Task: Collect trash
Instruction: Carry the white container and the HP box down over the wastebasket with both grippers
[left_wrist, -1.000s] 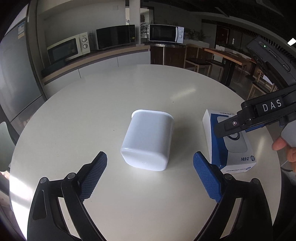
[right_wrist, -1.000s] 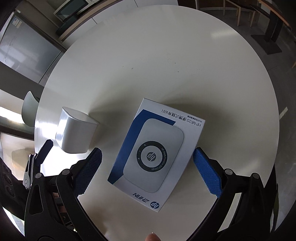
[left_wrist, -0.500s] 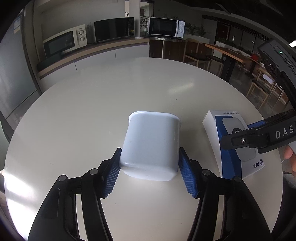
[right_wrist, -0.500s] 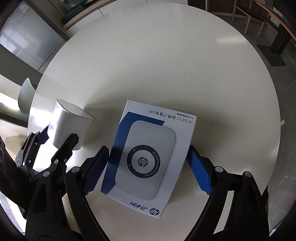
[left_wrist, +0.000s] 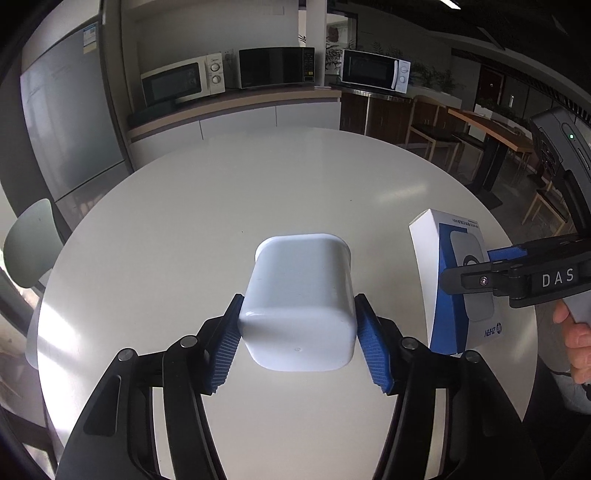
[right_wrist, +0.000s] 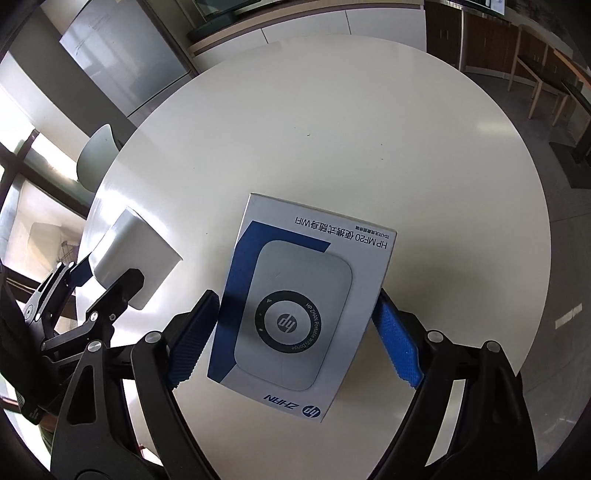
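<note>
Left claw (left_wrist: 299, 334) clamps one white tub (left_wrist: 301, 302); right claw (right_wrist: 295, 336) clamps one box (right_wrist: 301, 302) (three microwaves (left_wrist: 275, 68) behind).

Smooth plastic, printed card and ribbed pads on a glossy table.
White tub (left_wrist: 299, 306): smooth, slightly shiny plastic. Box (right_wrist: 295, 295): printed card. Gripper pads (left_wrist: 373, 354): ribbed blue. Round table (left_wrist: 258, 192): glossy, pale.

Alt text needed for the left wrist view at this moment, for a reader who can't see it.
The left gripper clamps a white tub between blue pads over a round white table. At right, the right gripper holds a blue-and-white box tilted up. Microwaves line a counter behind.
</note>
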